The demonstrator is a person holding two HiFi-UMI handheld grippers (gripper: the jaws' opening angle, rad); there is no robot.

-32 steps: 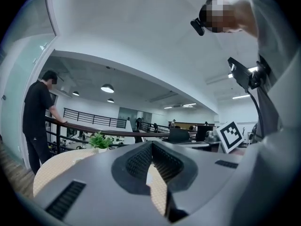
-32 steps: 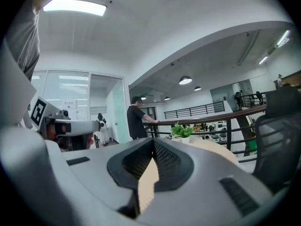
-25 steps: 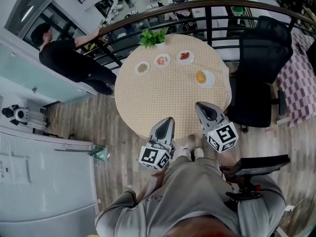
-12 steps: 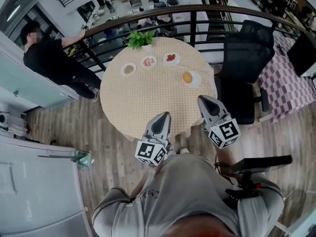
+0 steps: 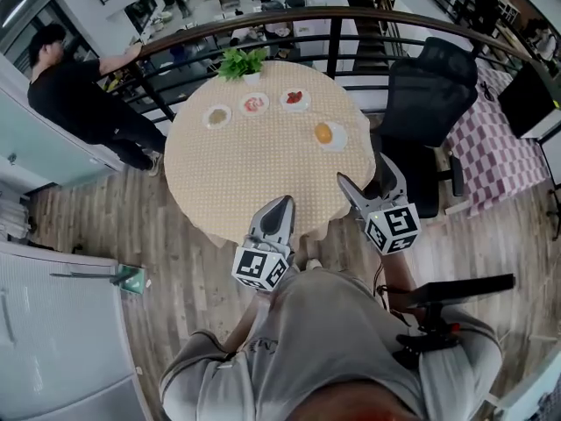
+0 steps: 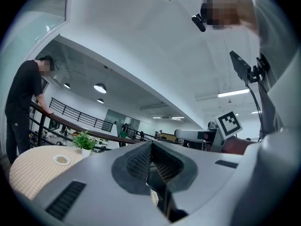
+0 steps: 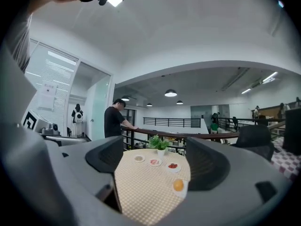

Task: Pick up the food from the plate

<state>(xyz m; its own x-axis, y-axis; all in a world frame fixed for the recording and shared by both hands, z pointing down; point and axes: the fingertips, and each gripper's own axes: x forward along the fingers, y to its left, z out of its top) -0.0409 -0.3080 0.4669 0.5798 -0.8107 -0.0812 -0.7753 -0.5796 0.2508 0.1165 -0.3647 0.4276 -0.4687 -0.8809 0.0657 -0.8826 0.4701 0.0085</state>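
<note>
You stand on a railed upper floor with wood-look flooring, facing a round counter (image 5: 254, 174) under a beige dotted cloth. A potted plant (image 5: 240, 61) sits at its far edge, and a black office chair (image 5: 425, 95) is pushed up to its right side. A person in black (image 5: 79, 95) leans on the railing at the far left.

Four small plates lie in a loose arc across the far half. The one with the orange food (image 5: 323, 132) sits nearest your right side, apart from the other three. It is probably set there for an easy right-handed reach, and the food still rests on its plate (image 5: 337, 139).

Both tools are level and aimed across the cloth from its near edge, well short of any plate. Your left hand-held gripper (image 5: 280, 204) has its jaws pressed together on nothing and looks like it is just standing by. Your right hand-held gripper (image 5: 366, 176) has its jaws spread wide with only open air between them. In its own view they frame the plates ahead, which reads as getting ready for the pick.

Against the earlier frames, the right jaws were together then and have just been opening. The counter has slid left and down in your head view. The chair now sits closer beside your right tool.
</note>
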